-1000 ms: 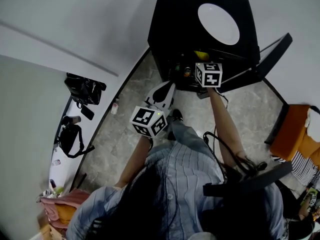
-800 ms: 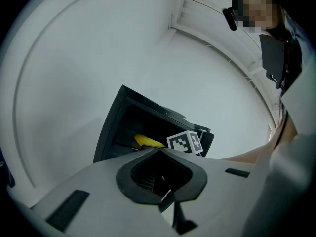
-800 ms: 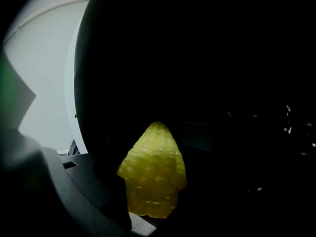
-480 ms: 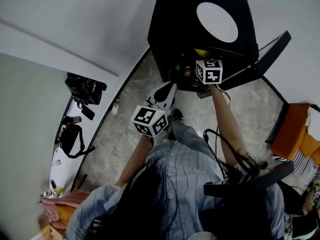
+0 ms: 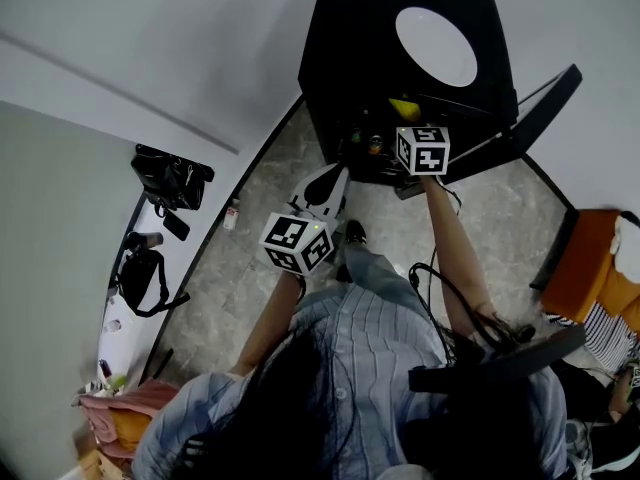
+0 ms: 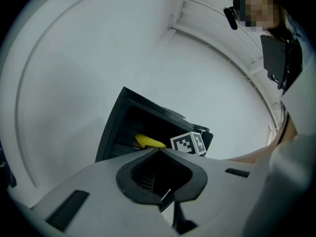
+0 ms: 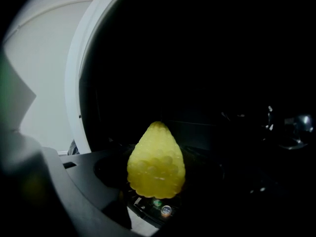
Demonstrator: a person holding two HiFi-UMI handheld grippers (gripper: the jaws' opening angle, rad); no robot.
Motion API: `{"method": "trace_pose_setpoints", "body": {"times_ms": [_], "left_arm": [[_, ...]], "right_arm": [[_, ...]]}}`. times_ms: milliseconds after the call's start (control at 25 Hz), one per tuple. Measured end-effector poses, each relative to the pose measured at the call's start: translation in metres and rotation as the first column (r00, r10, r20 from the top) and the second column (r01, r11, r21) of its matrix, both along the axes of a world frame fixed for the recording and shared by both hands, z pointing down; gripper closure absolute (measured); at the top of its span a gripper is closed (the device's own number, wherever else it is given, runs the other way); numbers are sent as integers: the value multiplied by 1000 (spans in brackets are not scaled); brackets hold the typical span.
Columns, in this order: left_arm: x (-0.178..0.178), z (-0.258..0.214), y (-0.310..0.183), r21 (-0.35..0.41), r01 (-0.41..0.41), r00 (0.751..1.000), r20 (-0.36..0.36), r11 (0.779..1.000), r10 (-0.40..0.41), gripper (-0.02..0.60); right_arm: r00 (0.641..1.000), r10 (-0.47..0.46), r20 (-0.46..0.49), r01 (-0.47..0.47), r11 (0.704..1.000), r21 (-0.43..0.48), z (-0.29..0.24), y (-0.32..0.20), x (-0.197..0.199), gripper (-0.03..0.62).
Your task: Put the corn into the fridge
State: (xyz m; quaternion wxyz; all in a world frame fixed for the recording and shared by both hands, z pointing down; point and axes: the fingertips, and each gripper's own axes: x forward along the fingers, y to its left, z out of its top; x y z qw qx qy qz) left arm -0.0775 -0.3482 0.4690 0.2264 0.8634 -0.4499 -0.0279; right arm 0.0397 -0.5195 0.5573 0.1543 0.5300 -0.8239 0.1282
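Now the right tongs point(image 7: 155, 181) are clamped on the corn point(image 7: 157, 157), tip forward, just inside the dark open fridge point(image 5: 345, 68), probably lined up for a shelf; the left tongs point(image 6: 159, 181), closed on nothing, hang back out of the way

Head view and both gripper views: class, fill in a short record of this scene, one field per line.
corn: yellow, gripped, tip pointing into the dark fridge
right gripper: shut on the corn, at the fridge opening
left gripper: shut, empty, away from the fridge, nearer the person
fridge: black, door open
plate: white, on top of the fridge
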Motion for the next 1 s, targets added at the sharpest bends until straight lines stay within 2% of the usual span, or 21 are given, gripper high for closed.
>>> {"method": "trace_pose_setpoints", "body": {"times_ms": [400, 800, 1000], "left_arm": [[6, 2, 1, -4, -14, 1000, 2, 1000, 14, 575], [6, 6, 0, -16, -11, 1000, 15, 1000, 11, 574], [3, 5, -1, -15, -4, 1000, 20, 1000, 5, 574]], "right_arm": [[1000, 18, 13, -18, 999, 43, -14, 7, 6, 333], [1000, 23, -1, -23, 1000, 21, -12, -25, 9, 335], [999, 35, 8, -35, 998, 44, -13, -26, 9, 334]]}}
